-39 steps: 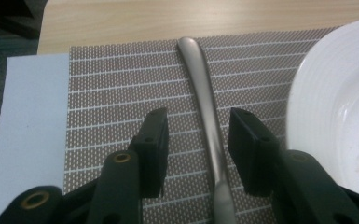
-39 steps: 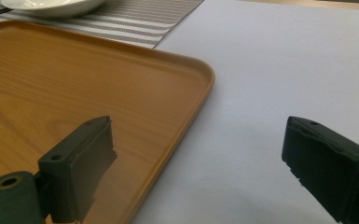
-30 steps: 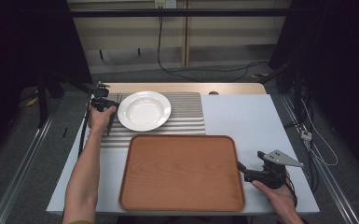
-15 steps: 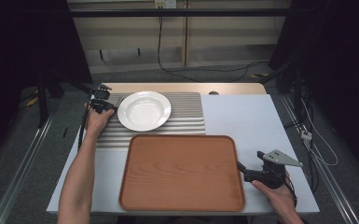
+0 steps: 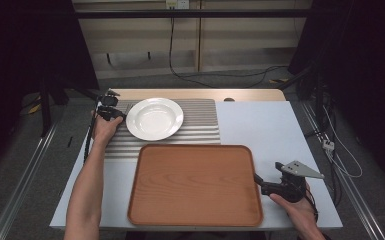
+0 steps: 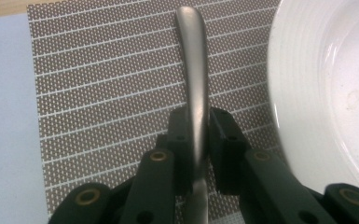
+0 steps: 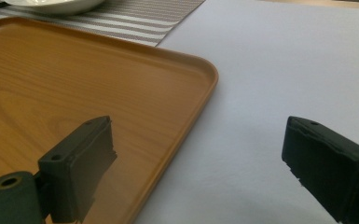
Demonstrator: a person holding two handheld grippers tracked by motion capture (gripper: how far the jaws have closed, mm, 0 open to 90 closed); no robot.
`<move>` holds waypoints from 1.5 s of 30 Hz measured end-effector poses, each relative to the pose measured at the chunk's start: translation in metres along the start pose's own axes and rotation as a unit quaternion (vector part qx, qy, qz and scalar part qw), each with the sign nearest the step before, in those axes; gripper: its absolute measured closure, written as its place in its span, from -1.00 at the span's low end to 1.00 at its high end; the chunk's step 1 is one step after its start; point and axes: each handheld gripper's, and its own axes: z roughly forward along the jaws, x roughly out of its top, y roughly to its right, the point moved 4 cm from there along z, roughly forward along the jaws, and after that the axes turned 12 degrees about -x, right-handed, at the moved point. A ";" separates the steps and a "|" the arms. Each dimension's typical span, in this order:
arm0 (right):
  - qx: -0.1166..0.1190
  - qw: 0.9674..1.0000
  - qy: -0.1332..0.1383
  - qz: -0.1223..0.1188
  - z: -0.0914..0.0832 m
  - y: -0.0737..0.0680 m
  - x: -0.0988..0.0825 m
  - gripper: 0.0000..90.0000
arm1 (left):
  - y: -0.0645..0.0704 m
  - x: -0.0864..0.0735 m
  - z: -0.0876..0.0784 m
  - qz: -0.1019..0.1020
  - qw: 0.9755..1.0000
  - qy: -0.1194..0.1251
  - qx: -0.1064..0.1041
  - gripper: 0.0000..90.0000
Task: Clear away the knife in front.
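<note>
Left tool [image 6: 198, 140] just closing, now clamped on metal cutlery handle [image 6: 193, 70], on striped mat [image 6: 98, 84] left of plate [image 6: 331, 93]. Lift pending. Right tool [image 7: 200, 172] wide open, empty, straddling right edge of empty tray [image 7: 74, 84].

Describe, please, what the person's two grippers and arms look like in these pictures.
Both grippers are black. The left gripper has blocky jaws with brass-coloured pivot rings and trails a black cable. The right gripper carries a grey three-cornered plate. Both forearms are bare, with no sleeves in view.
</note>
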 end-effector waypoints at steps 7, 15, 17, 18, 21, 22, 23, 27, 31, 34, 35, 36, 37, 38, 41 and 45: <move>-0.001 1.000 -0.001 0.002 0.000 0.001 0.000 -0.80 | 0.001 -0.001 -0.002 0.012 1.000 -0.011 -0.001 0.77; -0.001 1.000 -0.002 -0.002 0.000 0.000 0.000 -0.80 | 0.003 0.000 -0.001 0.019 1.000 -0.016 0.008 0.78; -0.001 1.000 -0.002 -0.003 0.000 0.000 0.000 -0.80 | 0.001 0.000 -0.002 0.012 1.000 -0.014 0.002 0.78; 0.000 1.000 -0.003 -0.002 0.001 0.000 0.000 -0.80 | 0.001 0.000 -0.002 0.012 1.000 -0.014 0.002 0.78; 0.000 1.000 -0.004 -0.001 0.001 0.000 0.000 -0.80 | 0.002 0.000 -0.003 0.013 1.000 -0.017 0.006 0.78; -0.001 1.000 -0.004 -0.001 0.001 0.000 0.000 -0.80 | 0.001 -0.001 -0.004 0.015 1.000 -0.018 0.005 0.78; -0.001 1.000 -0.004 -0.001 0.001 0.000 0.000 -0.80 | 0.000 -0.001 -0.004 0.012 1.000 -0.012 0.004 0.78; -0.002 1.000 -0.004 -0.001 0.001 0.000 0.000 -0.80 | 0.000 0.000 -0.009 0.014 1.000 -0.011 0.000 0.78; -0.003 1.000 -0.004 -0.002 0.001 0.000 0.000 -0.80 | 0.002 0.000 -0.013 0.018 1.000 -0.010 0.000 0.78; -0.003 1.000 -0.003 -0.003 0.001 -0.001 0.000 -0.80 | 0.002 0.000 -0.016 0.020 1.000 -0.015 0.002 0.78; -0.002 1.000 -0.003 -0.003 0.001 -0.001 0.000 -0.80 | 0.002 0.000 -0.016 0.020 1.000 -0.015 0.002 0.78; -0.002 1.000 -0.004 -0.003 0.001 -0.001 0.000 -0.80 | 0.002 0.000 -0.017 0.023 1.000 -0.016 0.000 0.78; -0.002 1.000 -0.004 -0.003 0.001 -0.001 0.000 -0.80 | 0.002 0.000 -0.017 0.022 1.000 -0.012 0.002 0.78; -0.002 1.000 -0.004 -0.003 0.001 -0.001 0.000 -0.80 | 0.002 0.000 -0.018 0.021 1.000 -0.011 -0.002 0.78; -0.001 1.000 -0.005 -0.003 0.001 -0.001 0.000 -0.80 | 0.003 0.000 -0.019 0.020 1.000 -0.007 0.000 0.78; -0.002 1.000 -0.005 -0.002 0.002 -0.001 0.000 -0.80 | 0.002 0.001 -0.022 0.021 1.000 -0.006 -0.001 0.78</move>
